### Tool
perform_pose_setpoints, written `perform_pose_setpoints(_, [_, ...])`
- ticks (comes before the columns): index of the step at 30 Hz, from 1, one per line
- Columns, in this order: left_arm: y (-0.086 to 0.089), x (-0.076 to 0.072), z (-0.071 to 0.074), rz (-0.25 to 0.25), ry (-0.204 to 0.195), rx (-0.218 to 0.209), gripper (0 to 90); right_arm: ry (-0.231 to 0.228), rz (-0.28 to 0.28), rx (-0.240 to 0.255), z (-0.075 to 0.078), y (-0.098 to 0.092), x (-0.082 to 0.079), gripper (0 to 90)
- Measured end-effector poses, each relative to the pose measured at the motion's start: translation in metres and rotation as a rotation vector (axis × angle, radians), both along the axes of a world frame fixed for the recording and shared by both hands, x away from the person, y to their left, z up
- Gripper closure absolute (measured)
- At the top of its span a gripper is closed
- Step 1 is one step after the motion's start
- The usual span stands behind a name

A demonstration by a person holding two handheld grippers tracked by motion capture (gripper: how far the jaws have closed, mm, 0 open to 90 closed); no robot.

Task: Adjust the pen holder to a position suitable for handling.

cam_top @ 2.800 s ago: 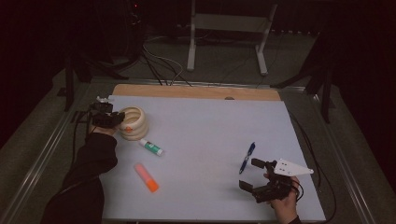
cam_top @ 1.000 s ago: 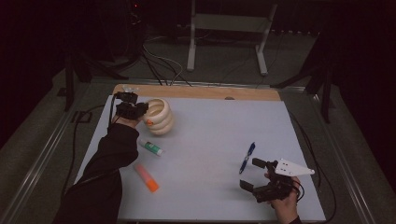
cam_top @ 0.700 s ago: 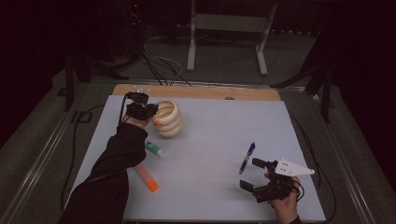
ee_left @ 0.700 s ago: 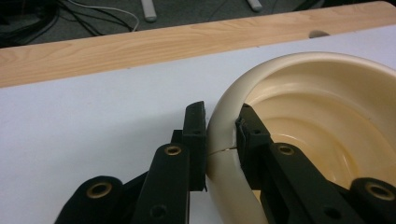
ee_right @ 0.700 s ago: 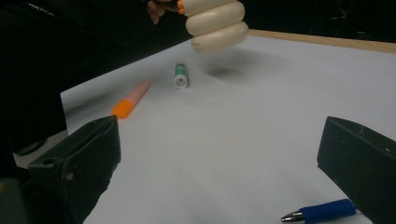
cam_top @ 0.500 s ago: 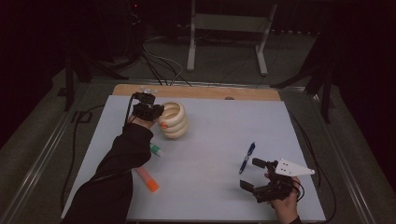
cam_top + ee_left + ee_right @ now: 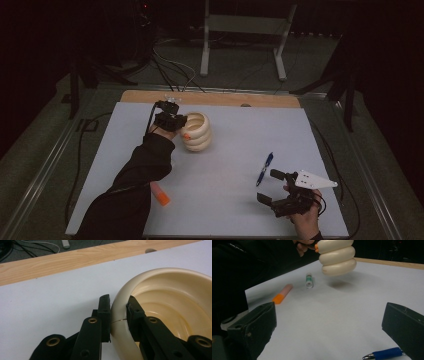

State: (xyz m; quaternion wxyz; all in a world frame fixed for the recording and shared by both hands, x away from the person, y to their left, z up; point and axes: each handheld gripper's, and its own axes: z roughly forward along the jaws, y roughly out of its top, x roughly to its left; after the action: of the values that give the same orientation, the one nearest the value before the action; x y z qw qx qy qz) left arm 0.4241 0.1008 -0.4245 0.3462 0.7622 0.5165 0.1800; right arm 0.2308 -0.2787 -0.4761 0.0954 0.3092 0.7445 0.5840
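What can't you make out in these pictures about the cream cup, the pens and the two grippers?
- Green-capped tube: label too small to read in the right gripper view; in the high view the person's sleeve covers it.
- Cream ribbed cup: its base is cut off by the bottom edge of the left gripper view.
- Blue pen: its rear end is hidden behind a jaw in the right gripper view.
- Orange marker: print too small in the high view.
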Motion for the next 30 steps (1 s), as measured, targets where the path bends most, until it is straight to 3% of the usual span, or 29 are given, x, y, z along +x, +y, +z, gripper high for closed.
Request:
perform_pose_setpoints(14, [-0.026, 0.0, -0.009, -0.036, 0.017, 0.02, 78.0, -0.003, 0.001, 0.001, 0.0, 0.0, 0.0, 0.0])
perform_pose_setpoints(26, [-0.039, 0.0, -0.018, -0.022, 0.031, 0.024, 77.8, 0.0, 0.003, 0.0, 0.0, 0.0, 0.0, 0.0])
perform_pose_setpoints(30, [-0.047, -0.001, -0.022, -0.016, 0.035, 0.045, 77.6, -0.001, 0.002, -0.001, 0.0, 0.0, 0.0, 0.0])
